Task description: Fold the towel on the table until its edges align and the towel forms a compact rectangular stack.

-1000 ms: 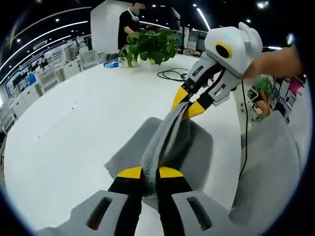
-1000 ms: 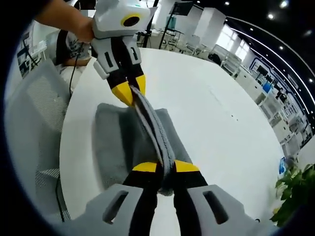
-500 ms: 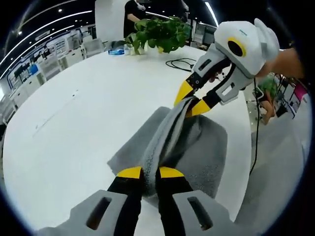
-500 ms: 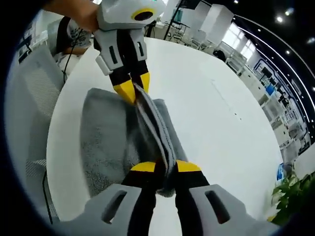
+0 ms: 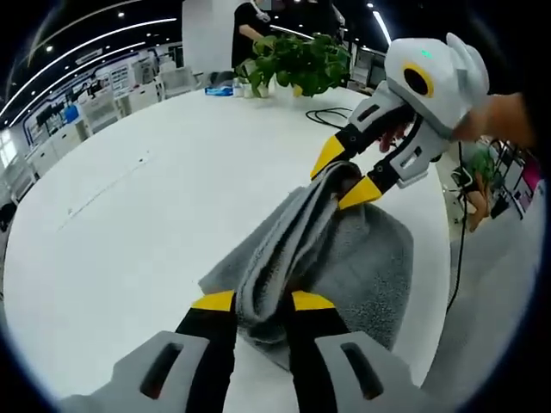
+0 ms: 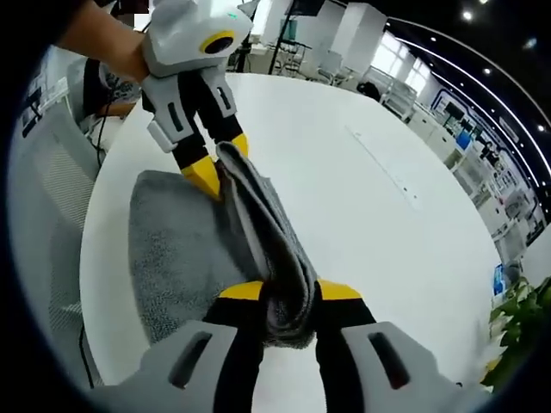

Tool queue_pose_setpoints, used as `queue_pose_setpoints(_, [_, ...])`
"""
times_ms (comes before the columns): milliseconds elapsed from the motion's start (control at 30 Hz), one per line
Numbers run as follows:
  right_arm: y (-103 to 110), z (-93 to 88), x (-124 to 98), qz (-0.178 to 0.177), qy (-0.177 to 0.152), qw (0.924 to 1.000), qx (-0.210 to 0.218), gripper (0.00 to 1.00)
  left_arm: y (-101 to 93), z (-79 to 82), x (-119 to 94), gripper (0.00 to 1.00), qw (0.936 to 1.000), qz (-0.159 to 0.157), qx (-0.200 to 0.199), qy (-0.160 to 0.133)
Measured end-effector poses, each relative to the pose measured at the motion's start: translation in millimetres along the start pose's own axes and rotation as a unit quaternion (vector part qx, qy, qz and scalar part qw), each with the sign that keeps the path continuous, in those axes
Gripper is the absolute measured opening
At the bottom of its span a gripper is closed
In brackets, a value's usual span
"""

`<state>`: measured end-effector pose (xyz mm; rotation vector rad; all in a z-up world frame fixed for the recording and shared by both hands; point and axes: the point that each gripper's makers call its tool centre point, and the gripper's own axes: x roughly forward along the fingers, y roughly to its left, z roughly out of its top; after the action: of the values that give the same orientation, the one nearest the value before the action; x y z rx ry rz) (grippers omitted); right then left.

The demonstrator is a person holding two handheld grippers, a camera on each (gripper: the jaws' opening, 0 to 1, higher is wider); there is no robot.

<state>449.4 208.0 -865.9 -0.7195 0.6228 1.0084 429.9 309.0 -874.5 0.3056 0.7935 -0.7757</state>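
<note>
A grey towel (image 5: 370,267) lies folded on the round white table (image 5: 146,215), with a thick raised ridge of cloth (image 5: 284,241) running from one gripper to the other. My left gripper (image 5: 264,301) stands at the near end of the ridge, jaws spread apart and the cloth loose between them. My right gripper (image 5: 344,174) is at the far end, jaws likewise parted around the fold. In the right gripper view the towel (image 6: 172,258) spreads to the left, my right gripper (image 6: 290,291) straddles the ridge, and the left gripper (image 6: 219,157) sits at its far end.
A potted plant (image 5: 297,60) and a black cable (image 5: 323,114) lie at the table's far side, with a person (image 5: 250,34) standing behind. A grey mesh chair (image 6: 52,198) stands by the table edge nearest the towel. Bare tabletop (image 6: 362,215) stretches beyond the towel.
Both grippers' jaws have widened and the pinched, taut towel ridge has slackened into a thicker, sagging roll. The ridge has come lower toward the flat part of the towel.
</note>
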Motion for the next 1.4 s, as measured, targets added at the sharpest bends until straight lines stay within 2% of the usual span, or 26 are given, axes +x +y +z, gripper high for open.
queue_pose_setpoints(133, [-3,1.3,-2,-0.013,-0.004,0.9999,0.005,0.28,-2.0,-3.3,1,0.28,0.9999,-0.004,-0.016,-0.004])
queue_pose_setpoints(233, [-3,1.7,-3,-0.011,-0.007,0.9997,0.022,0.29,-4.1,-3.9,1,0.3,0.9996,-0.005,-0.026,-0.009])
queue_pose_setpoints(367, [-4,0.5,-3,-0.011,-0.009,0.9992,0.037,0.33,-10.9,-4.0,0,0.38,0.9971,-0.025,-0.069,-0.019])
queue_pose_setpoints(400, [-4,-0.1,-3,-0.01,-0.01,0.999,0.042,0.33,-10.4,-4.1,0,0.39,0.9973,-0.024,-0.067,-0.019])
queue_pose_setpoints(567, [-4,-4.6,-5,-0.007,-0.016,0.9966,0.081,0.37,-10.3,-5.6,-1,0.4,0.9977,-0.023,-0.061,-0.02])
queue_pose_setpoints(700, [5,-7.0,-10,0.011,-0.028,0.9891,0.144,0.38,-13.1,-5.7,-3,0.43,0.9963,-0.034,-0.074,-0.028])
queue_pose_setpoints(833, [12,-16.0,-13,0.017,-0.023,0.985,0.17,0.38,-17.2,-8.7,-5,0.44,0.9954,-0.043,-0.081,-0.029])
queue_pose_setpoints(900, [15,-17.6,-15,0.019,-0.025,0.985,0.17,0.38,-17.7,-9.5,-6,0.44,0.9951,-0.045,-0.083,-0.029])
queue_pose_setpoints(1033, [20,-17.3,-20,0.034,-0.027,0.9742,0.221,0.36,-14.6,-11.0,-9,0.44,0.9951,-0.04,-0.086,-0.027])
queue_pose_setpoints(1167, [22,-20.3,-22,0.041,-0.03,0.9727,0.226,0.37,-14.8,-15.1,-12,0.44,0.9943,-0.043,-0.094,-0.024])
queue_pose_setpoints(1400, [36,-28.1,-26,0.053,-0.023,0.971,0.232,0.37,-24.8,-28.3,-16,0.38,0.993,-0.058,-0.101,-0.016])
